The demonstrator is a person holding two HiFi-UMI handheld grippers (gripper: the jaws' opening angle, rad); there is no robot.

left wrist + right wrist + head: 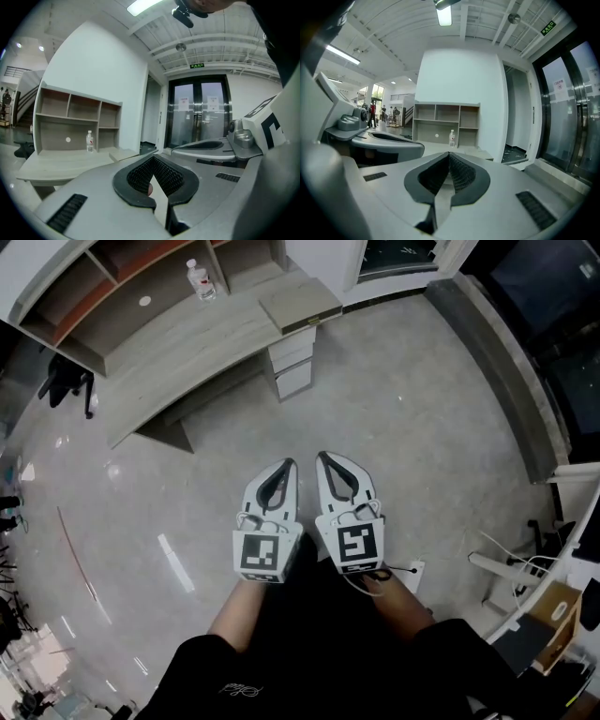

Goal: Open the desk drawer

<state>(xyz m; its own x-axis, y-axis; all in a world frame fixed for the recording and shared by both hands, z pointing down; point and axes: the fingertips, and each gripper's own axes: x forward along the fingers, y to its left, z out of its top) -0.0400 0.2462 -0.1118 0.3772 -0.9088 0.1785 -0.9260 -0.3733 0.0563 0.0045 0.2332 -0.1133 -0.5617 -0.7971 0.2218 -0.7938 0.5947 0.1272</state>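
The wooden desk (202, 343) stands at the far upper left in the head view, with a white drawer unit (292, 362) under its right end; the drawers look shut. My left gripper (288, 465) and right gripper (323, 458) are held side by side over the floor, well short of the desk. Both are shut with nothing between the jaws. The left gripper view shows the desk (65, 165) and its shelf (75, 119) ahead on the left. In the right gripper view the shelf (446, 124) stands straight ahead.
A water bottle (199, 279) stands on the desk by the shelf unit (112, 277). A glass double door (199, 112) is to the right of the desk. A low ledge (506, 371) runs along the right; cables and boxes (544, 606) lie at the lower right. Grey floor (403, 446) lies between me and the desk.
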